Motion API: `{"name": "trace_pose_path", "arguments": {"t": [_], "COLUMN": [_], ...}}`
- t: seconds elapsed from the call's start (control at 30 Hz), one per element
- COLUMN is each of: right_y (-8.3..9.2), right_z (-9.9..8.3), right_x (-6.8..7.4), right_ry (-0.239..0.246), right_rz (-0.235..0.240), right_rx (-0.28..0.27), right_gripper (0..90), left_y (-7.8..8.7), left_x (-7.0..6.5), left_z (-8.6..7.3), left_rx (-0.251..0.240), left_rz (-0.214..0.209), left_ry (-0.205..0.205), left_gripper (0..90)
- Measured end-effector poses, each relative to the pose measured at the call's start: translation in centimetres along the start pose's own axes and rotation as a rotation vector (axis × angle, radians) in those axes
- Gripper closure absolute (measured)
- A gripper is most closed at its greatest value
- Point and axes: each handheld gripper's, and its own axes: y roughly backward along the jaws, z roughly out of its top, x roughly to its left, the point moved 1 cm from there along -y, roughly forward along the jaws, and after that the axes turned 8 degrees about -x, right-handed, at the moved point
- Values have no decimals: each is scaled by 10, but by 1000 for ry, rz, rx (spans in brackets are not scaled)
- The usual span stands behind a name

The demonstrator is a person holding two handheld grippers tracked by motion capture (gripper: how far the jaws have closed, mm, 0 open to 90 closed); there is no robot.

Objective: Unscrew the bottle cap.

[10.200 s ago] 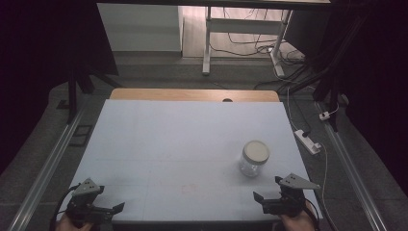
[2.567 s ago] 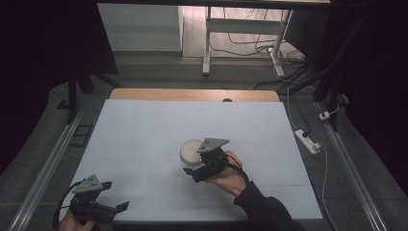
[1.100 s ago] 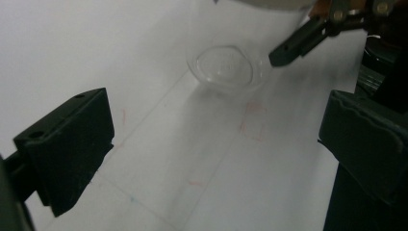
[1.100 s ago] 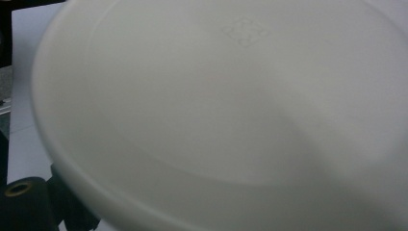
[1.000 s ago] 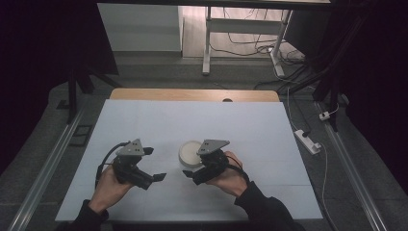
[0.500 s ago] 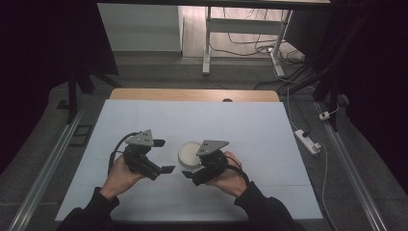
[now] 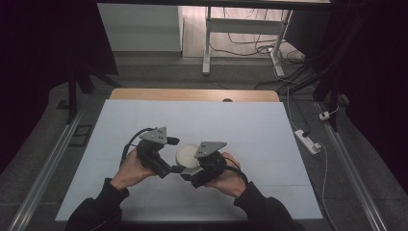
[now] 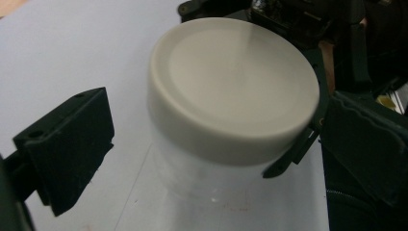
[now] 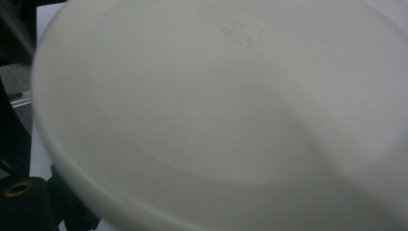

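Jar [image 7: 186, 158] with a cream lid [image 8: 234, 79] and a clear body stands on the white table [image 7: 269, 130], toward the person's side of it and near its middle. Left of the jar, the left gripper [image 7: 174, 166] comes in low, its jaws spread wide with the jar between them, one jaw well apart from the lid, the other close beside it. Right of the jar, the right gripper [image 7: 190, 174] presses close against it; its own view is taken up by the blurred lid [image 9: 226, 106], and I cannot tell whether its jaws grip the jar.
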Motion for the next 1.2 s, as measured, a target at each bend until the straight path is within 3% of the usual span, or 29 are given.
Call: {"name": "trace_pose_path", "arguments": {"t": [0.1, 0.33, 0.5, 0.67, 0.87, 1.2], "right_y": [-1, -3, -4, -4, -6, -5], "right_z": [0, 1, 2, 1, 0, 1], "right_x": [2, 9, 13, 13, 11, 7], "right_ry": [-11, 22, 37, 32, 11, -30], "right_rz": [23, 86, 111, 108, 92, -3], "right_rx": [-3, -5, -3, -1, 4, 3], "right_gripper": [65, 65, 65, 65, 65, 65], "left_y": [-6, -16, -16, -16, -21, -27], "left_x": [-1, -3, -5, -6, -8, -12], "left_z": [3, 4, 3, 1, 2, 9], "left_rx": [15, 37, 28, 14, 30, 19], "left_rz": [-27, -124, -139, -123, -70, 83], "left_ry": [-30, -91, -115, -107, -69, 18], "left_gripper": [0, 0, 62, 72, 73, 74]}}
